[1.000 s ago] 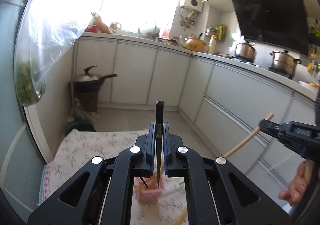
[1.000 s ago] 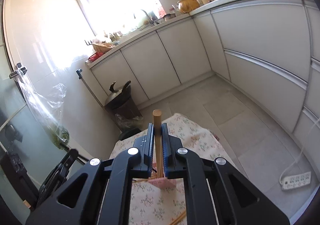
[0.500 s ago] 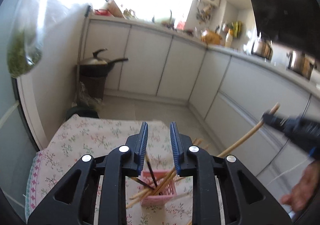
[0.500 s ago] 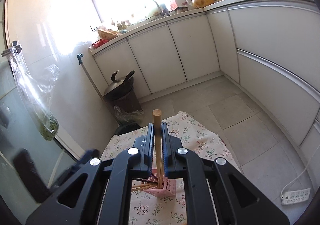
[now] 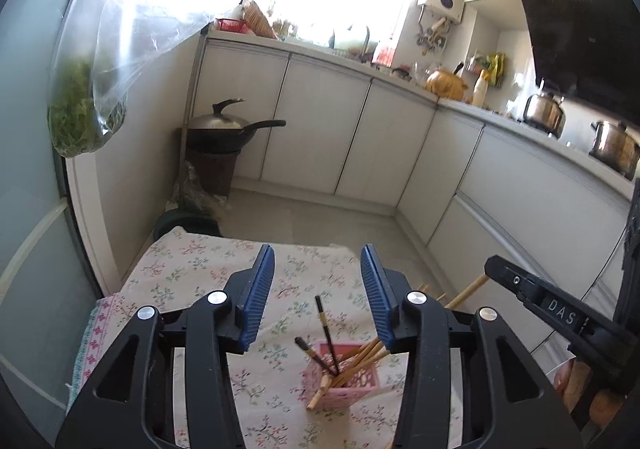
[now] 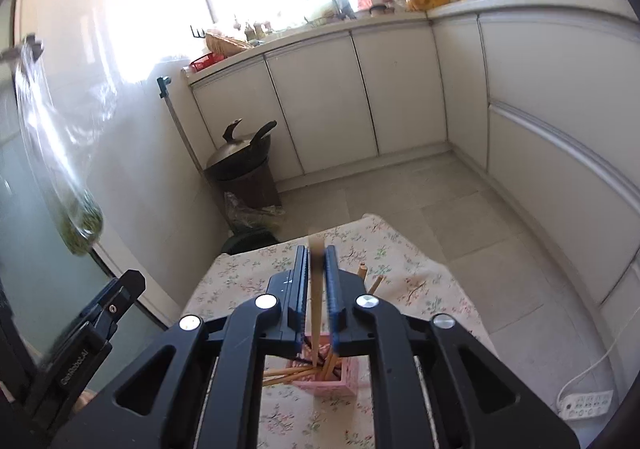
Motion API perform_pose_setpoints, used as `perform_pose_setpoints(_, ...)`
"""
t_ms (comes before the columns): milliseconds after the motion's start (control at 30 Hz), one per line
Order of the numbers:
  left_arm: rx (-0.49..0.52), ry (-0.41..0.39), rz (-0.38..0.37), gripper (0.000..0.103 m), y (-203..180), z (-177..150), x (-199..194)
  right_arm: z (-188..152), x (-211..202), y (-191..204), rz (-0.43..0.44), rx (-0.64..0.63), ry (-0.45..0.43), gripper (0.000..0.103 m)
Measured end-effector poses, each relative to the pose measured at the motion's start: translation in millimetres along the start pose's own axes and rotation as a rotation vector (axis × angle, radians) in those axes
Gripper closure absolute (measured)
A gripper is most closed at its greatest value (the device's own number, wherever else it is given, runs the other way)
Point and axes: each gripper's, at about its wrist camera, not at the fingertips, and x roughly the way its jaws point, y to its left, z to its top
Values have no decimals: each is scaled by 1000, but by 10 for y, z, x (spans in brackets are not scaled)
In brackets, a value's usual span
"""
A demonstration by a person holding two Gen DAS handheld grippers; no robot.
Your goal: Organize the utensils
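Note:
A pink basket (image 5: 345, 381) stands on the floral tablecloth (image 5: 192, 261) and holds two dark chopsticks (image 5: 326, 333) and several wooden ones (image 5: 366, 355). My left gripper (image 5: 317, 275) is open and empty above the basket. My right gripper (image 6: 316, 261) is shut on a wooden chopstick (image 6: 316, 297) that stands upright, its lower end over the pink basket (image 6: 332, 379). The right gripper also shows in the left wrist view (image 5: 496, 269) at the right, with the chopstick (image 5: 468, 291) slanting down.
White cabinets (image 5: 320, 129) line the back and right. A wok on a bin (image 5: 224, 129) stands by the left wall. A clear bag of greens (image 5: 80, 117) hangs at the left. A power strip (image 6: 586, 403) lies on the floor.
My left gripper has opened and let go of the dark chopstick, which now stands in the pink basket. My right gripper has lowered its wooden chopstick toward the basket.

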Motion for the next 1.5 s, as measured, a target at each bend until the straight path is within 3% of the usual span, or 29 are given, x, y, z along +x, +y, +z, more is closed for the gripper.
perform_pose_setpoints(367, 137, -41, 47, 44, -353, -144, -333, -230, -474, 104, -103, -106, -94, 89)
perform_pose_setpoints(533, 167, -43, 50, 37, -422, -255, -456, -351, -670, 85, -120, -120, -114, 73)
perform_pose_setpoints(733, 186, -32, 55, 32, -474, -366, -555, -541, -857, 30, -156, -126, -126, 62)
perform_pose_setpoints(967, 206, -24, 57, 20, -536, -503, -657, -712, -998, -109, -214, -103, -131, 56)
perform_pose_setpoints(1300, 216, 17, 45, 8, -583, -721, -673, -913, -1078, -330, -263, -35, -123, 25)
perform_pose_setpoints(1500, 232, 36, 47, 7, -619, -827, -652, -1023, -1158, -482, -298, 3, -130, 6)
